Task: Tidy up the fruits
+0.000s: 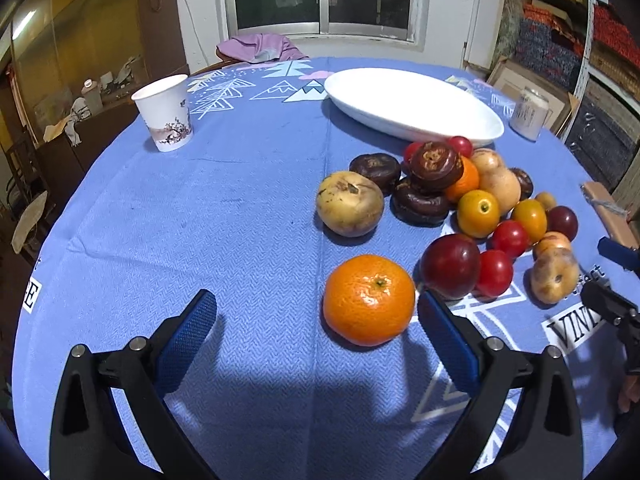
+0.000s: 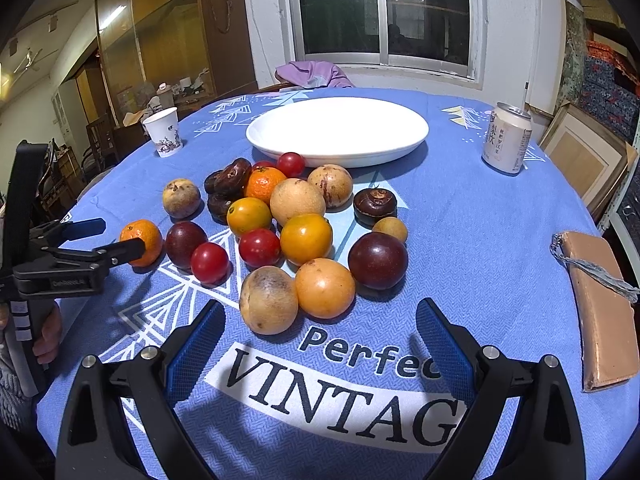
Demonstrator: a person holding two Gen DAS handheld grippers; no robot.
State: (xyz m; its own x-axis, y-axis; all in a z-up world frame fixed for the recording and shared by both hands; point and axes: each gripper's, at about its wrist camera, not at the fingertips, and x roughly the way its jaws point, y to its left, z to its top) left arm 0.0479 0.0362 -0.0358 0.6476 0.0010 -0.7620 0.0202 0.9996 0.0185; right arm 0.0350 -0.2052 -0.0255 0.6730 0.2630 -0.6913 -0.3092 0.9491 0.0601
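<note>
A pile of fruit lies on the blue tablecloth in front of a white oval plate (image 1: 412,108) (image 2: 336,132) that has nothing on it. A tangerine (image 1: 368,300) (image 2: 146,242) sits apart at the pile's left edge. My left gripper (image 1: 317,296) (image 2: 122,235) is open, and the tangerine lies just ahead between its blue pads, nearer the right one. My right gripper (image 2: 321,307) (image 1: 592,268) is open too, low over the cloth, facing a blotchy tan fruit (image 2: 268,300) (image 1: 554,276) and a smooth orange-yellow fruit (image 2: 324,288). Neither gripper holds anything.
A paper cup (image 1: 164,114) (image 2: 164,132) stands at the far left and a drink can (image 2: 506,140) (image 1: 528,114) at the far right. A brown pouch (image 2: 600,312) lies near the right table edge. Dark plums, red tomatoes and brown chestnut-like fruit fill the pile.
</note>
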